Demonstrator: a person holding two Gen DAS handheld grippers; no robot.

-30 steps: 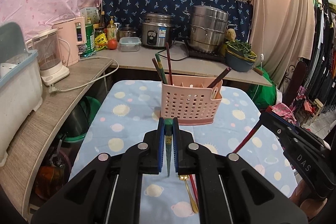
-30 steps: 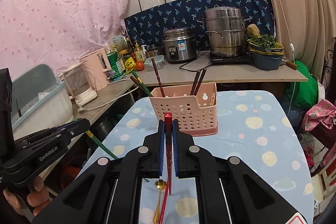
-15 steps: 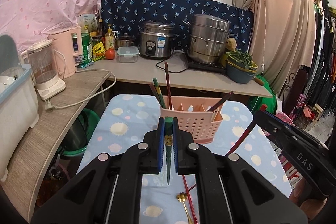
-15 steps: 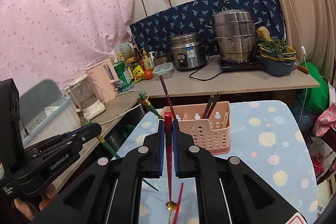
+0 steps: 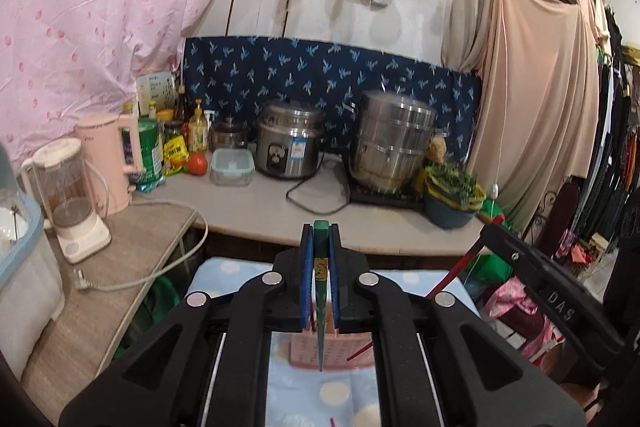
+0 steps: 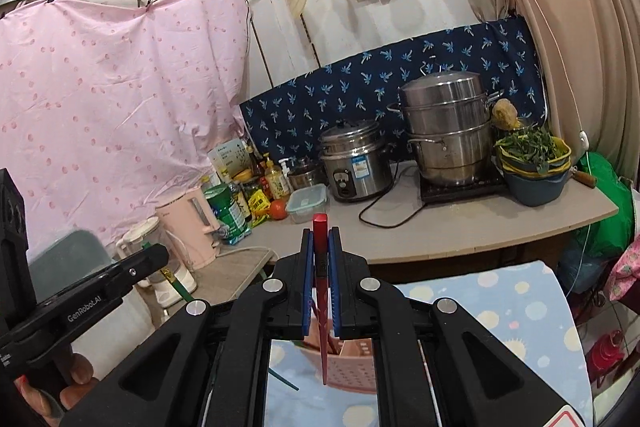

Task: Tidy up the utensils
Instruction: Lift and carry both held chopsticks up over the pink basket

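My left gripper is shut on a green chopstick that points down toward the pink perforated utensil basket below it. My right gripper is shut on a red chopstick whose tip hangs over the same pink basket. Both grippers are held high above the dotted blue table. The right gripper with its red chopstick shows at the right of the left wrist view. The left gripper shows at the left of the right wrist view. The basket is mostly hidden behind the gripper bodies.
A counter behind the table carries a rice cooker, a steel steamer pot, a bowl of greens, bottles, a pink kettle and a blender. A power cord trails along the left counter.
Both grippers have risen and tilted up with their chopsticks. The basket has dropped from the centre of both views to behind the gripper bodies. The spoon on the table is out of view.
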